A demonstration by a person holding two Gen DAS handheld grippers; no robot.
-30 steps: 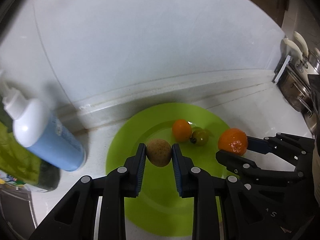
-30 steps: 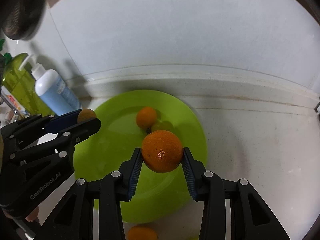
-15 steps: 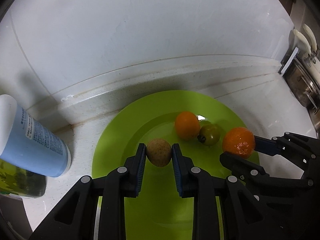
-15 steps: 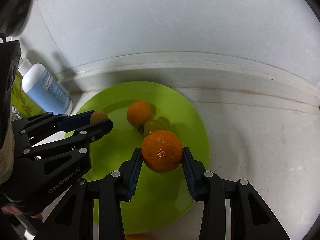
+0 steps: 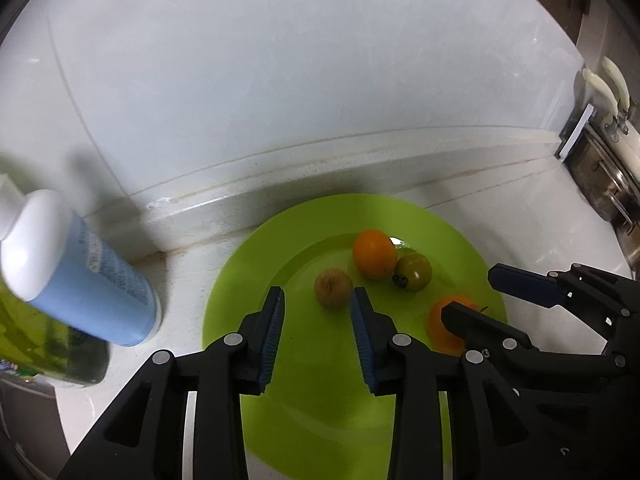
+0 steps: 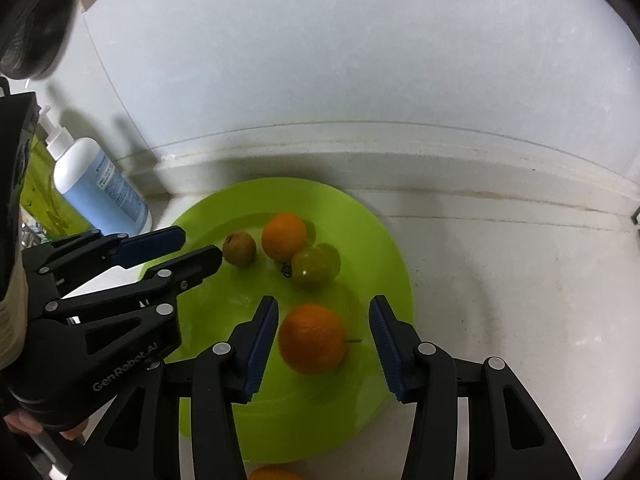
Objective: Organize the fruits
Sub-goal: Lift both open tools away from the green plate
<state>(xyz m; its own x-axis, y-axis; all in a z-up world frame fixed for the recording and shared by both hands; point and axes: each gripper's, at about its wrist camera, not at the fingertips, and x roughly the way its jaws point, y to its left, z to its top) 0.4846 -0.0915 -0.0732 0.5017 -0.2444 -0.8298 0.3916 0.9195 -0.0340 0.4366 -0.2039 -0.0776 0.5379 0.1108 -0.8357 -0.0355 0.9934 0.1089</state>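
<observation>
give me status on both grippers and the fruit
Left gripper and right gripper opening, nothing gripped. Four fruits on green plate. Nothing in the way.

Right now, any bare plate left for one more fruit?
Yes: the plate's near half, between the big orange and the left gripper. Its back is crowded: brown fruit, small orange, green tomato.

Home kitchen, prob. by the sink. White countertop [image 6: 500, 280] w/ stained raised back edge against a white wall [image 5: 280, 60]; pump soap bottle [image 6: 96, 188] & green detergent bottle [image 5: 36, 332] at left. Steel pot [image 5: 604, 184] w/ cream handles at right, lime plastic plate [image 6: 396, 264] of fruit.
</observation>
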